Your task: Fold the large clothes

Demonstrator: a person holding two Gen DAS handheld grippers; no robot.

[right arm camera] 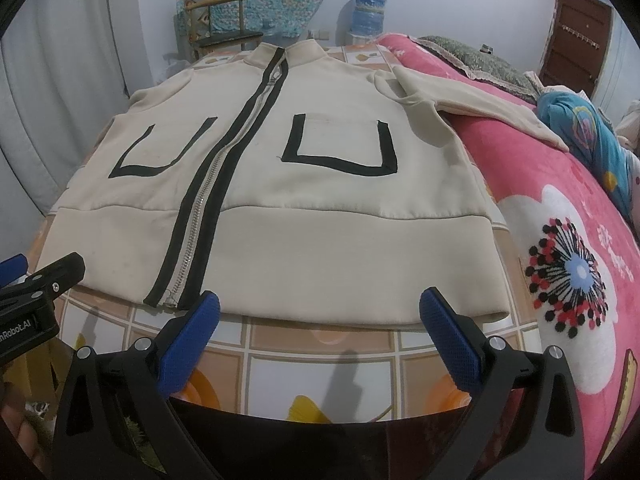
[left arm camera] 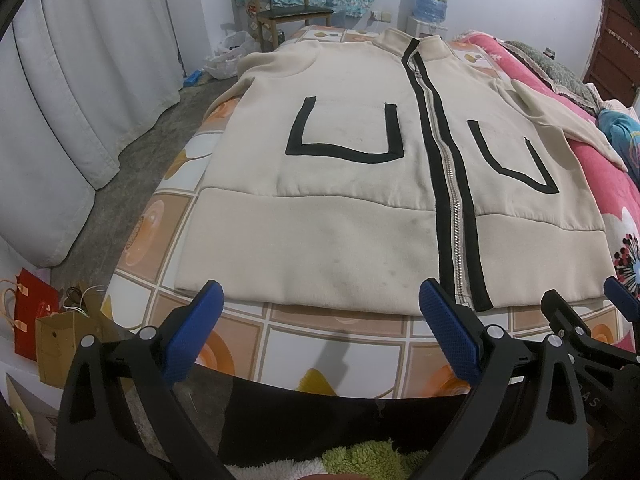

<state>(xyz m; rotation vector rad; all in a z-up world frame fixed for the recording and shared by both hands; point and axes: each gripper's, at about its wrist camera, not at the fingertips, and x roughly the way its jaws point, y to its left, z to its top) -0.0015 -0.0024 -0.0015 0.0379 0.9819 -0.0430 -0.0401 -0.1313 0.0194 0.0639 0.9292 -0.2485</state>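
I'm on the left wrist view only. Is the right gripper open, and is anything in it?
Observer: The right gripper is open, with nothing between its blue pads.
Operator: That gripper hides the right corner of the jacket's hem from me. How does it lie?
Observer: The jacket has its hem corner flat on the tiled-pattern sheet, beside the pink blanket.
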